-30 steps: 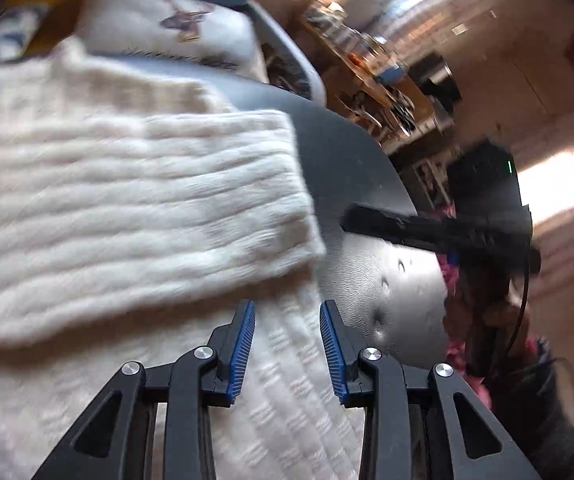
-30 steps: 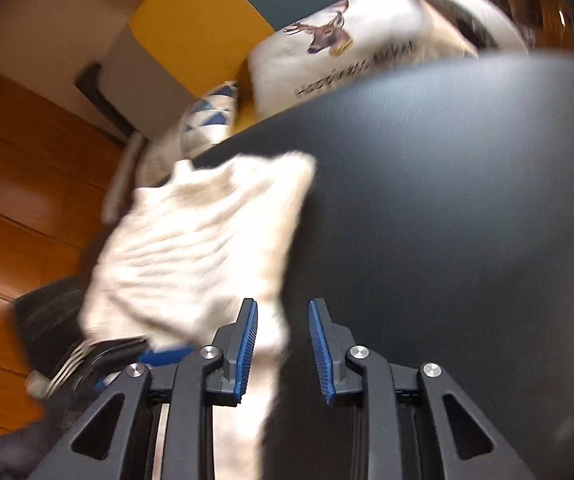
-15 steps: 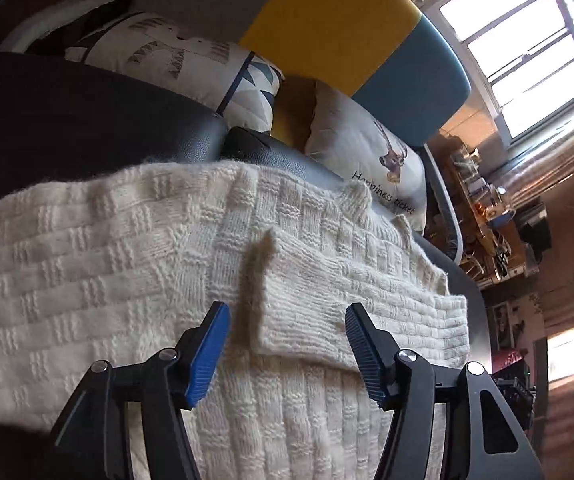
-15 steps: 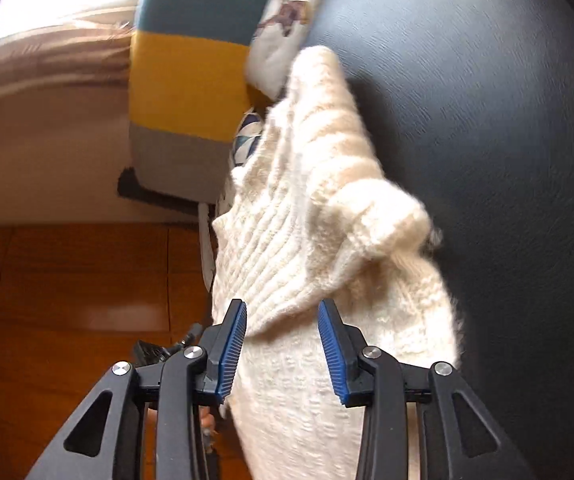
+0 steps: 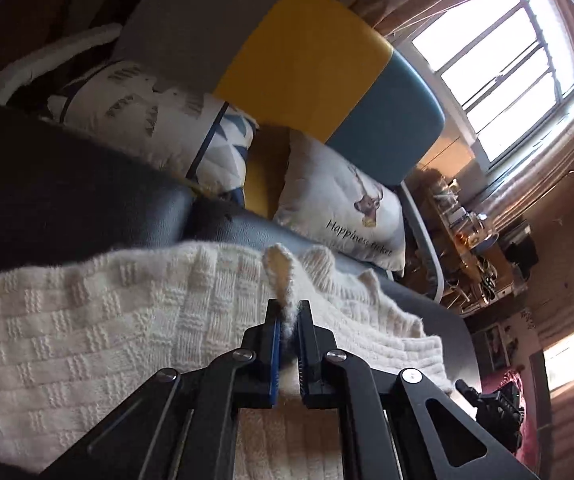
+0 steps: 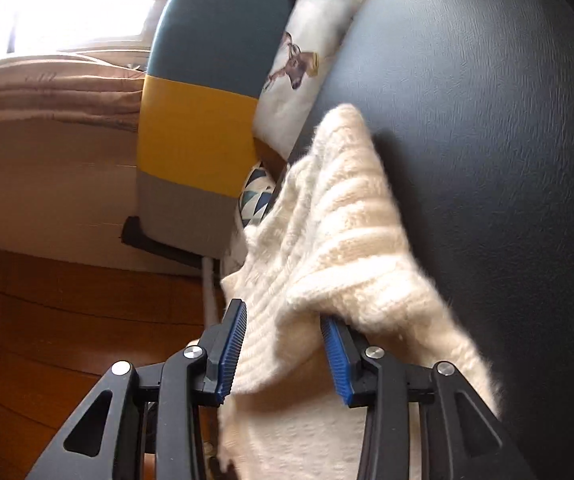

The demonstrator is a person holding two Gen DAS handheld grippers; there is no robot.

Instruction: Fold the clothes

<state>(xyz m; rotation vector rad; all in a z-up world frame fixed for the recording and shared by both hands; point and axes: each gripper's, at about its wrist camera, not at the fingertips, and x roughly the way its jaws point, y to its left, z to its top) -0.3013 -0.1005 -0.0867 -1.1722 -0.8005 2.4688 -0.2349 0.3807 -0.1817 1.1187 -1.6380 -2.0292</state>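
Observation:
A cream knitted sweater [image 5: 99, 320] lies spread on a dark round padded surface [image 5: 59, 196]. In the left wrist view my left gripper [image 5: 287, 312] is shut on a raised fold of the sweater, and a tuft of knit sticks up between its blue pads. Seen from the right wrist, the same sweater [image 6: 339, 216] is bunched, with a folded edge lying between the blue pads of my right gripper [image 6: 283, 320]. That gripper is open around the fold, its jaws well apart. The other gripper [image 5: 495, 400] shows dimly at the lower right of the left wrist view.
Behind the dark surface [image 6: 487, 140] stands a chair back in grey, yellow and teal [image 5: 319, 64]. Two cushions lean there: a deer print one [image 5: 347, 208] and a triangle patterned one [image 5: 147, 120]. A cluttered desk [image 5: 463, 240] and a window [image 5: 499, 52] lie beyond. Wooden floor [image 6: 67, 320] shows left.
My left gripper has closed from wide open onto a fold of the sweater. My right gripper has pushed closer to the bunched sweater edge, which now lies between its open jaws.

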